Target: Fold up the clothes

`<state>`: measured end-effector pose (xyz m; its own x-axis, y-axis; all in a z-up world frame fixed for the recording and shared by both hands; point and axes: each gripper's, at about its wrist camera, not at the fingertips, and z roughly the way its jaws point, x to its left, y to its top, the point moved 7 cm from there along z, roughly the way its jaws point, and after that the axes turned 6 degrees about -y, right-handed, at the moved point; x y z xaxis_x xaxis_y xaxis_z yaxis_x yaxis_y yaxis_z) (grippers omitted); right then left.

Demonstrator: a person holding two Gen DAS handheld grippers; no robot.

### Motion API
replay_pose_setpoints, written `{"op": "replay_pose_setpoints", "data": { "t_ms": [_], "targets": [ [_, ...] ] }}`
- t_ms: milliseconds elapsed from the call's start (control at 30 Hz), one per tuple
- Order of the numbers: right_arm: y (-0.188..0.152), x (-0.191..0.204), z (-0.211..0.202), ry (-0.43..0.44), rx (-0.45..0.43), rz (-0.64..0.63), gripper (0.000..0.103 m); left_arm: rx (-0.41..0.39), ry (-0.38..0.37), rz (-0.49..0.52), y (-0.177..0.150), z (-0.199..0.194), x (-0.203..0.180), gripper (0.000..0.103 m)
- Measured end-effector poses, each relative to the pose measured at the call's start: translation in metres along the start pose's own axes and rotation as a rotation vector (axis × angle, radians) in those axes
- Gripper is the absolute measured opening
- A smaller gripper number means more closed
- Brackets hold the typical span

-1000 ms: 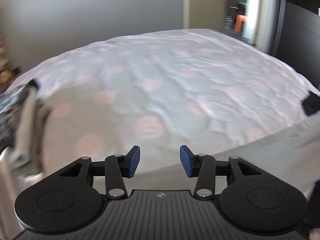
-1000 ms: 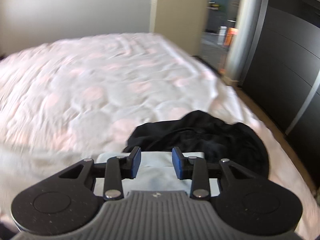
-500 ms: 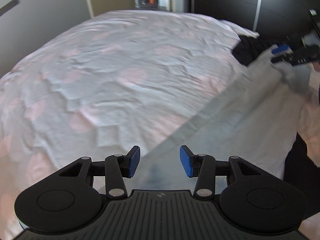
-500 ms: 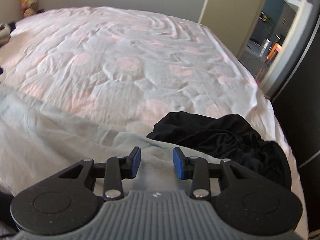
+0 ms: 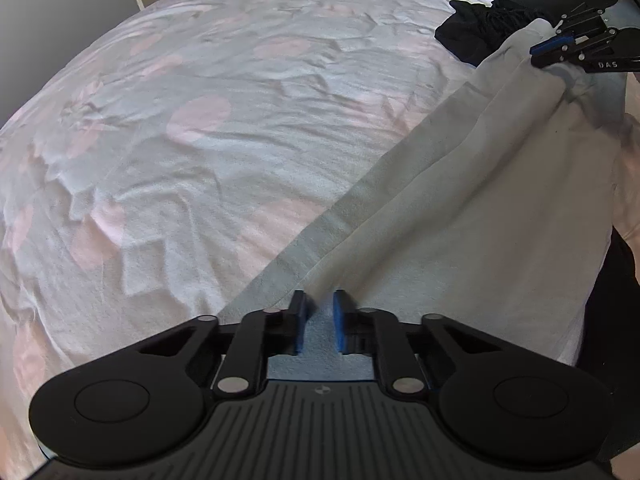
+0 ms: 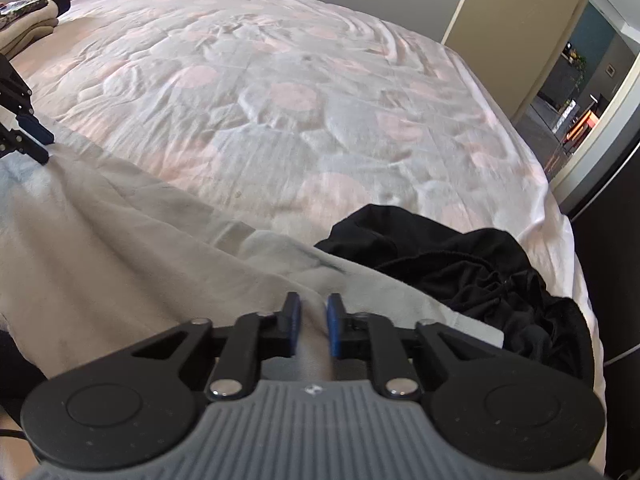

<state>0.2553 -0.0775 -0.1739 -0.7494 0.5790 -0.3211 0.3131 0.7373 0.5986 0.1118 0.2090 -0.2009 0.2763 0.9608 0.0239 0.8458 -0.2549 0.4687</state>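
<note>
- The left gripper sits at 6 o'clock in its own view, its blue pads closing on the hem of a pale grey garment; cloth lies between them and they pinch it.
- The right gripper sits at 6 o'clock in its own view, clenched on the other end of the same garment, with a fold of cloth caught between the pads.
- The garment stretches taut between the two grippers at the near edge of the bed; in the left view it runs from 6 o'clock up toward 2 o'clock, where the right gripper grips it.
- In the right view the left gripper shows at 9 o'clock, on the cloth's far corner.
- A crumpled black garment lies on the bed at 4 o'clock in the right view, touching the pale one.
- The bedspread, white with pink spots, fills the middle distance.
- Folded clothes are stacked at 10 o'clock; an open door stands at 1 o'clock.
</note>
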Motion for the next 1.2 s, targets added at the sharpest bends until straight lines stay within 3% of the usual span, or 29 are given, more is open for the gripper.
{"op": "replay_pose_setpoints", "data": {
  "t_ms": [100,367,633,800,867,900,933,1067,1200],
  "targets": [
    [0.006,-0.002,-0.010,-0.010,-0.034,0.005,0.003,-0.021,0.022,-0.034,0.002,-0.006,0.001,0.000],
    [0.027,-0.017,-0.030,-0.082,-0.109,0.066,0.002,-0.142,0.083,-0.107,0.015,-0.040,0.013,0.000],
    [0.023,-0.011,0.012,-0.171,-0.039,0.115,0.002,-0.094,0.109,-0.100,0.017,-0.006,0.022,0.000],
    [0.010,-0.010,0.025,-0.160,-0.031,0.163,0.005,-0.090,0.119,-0.120,0.010,0.009,0.021,0.000],
    [0.008,-0.017,0.022,-0.149,-0.038,0.211,0.014,-0.102,0.132,-0.122,0.009,0.007,0.020,0.001],
    [0.008,-0.021,0.020,-0.143,-0.041,0.238,0.023,-0.106,0.139,-0.123,0.009,0.005,0.020,0.005],
    [0.008,-0.027,0.015,-0.136,-0.050,0.275,0.025,-0.110,0.146,-0.122,0.009,0.001,0.020,0.011],
    [0.003,-0.066,-0.013,-0.141,-0.103,0.443,0.028,-0.177,0.144,-0.204,0.006,-0.029,0.024,0.017],
    [-0.019,-0.105,-0.032,-0.200,-0.105,0.634,0.028,-0.188,0.195,-0.237,-0.011,-0.054,0.027,0.020]
  ]
}}
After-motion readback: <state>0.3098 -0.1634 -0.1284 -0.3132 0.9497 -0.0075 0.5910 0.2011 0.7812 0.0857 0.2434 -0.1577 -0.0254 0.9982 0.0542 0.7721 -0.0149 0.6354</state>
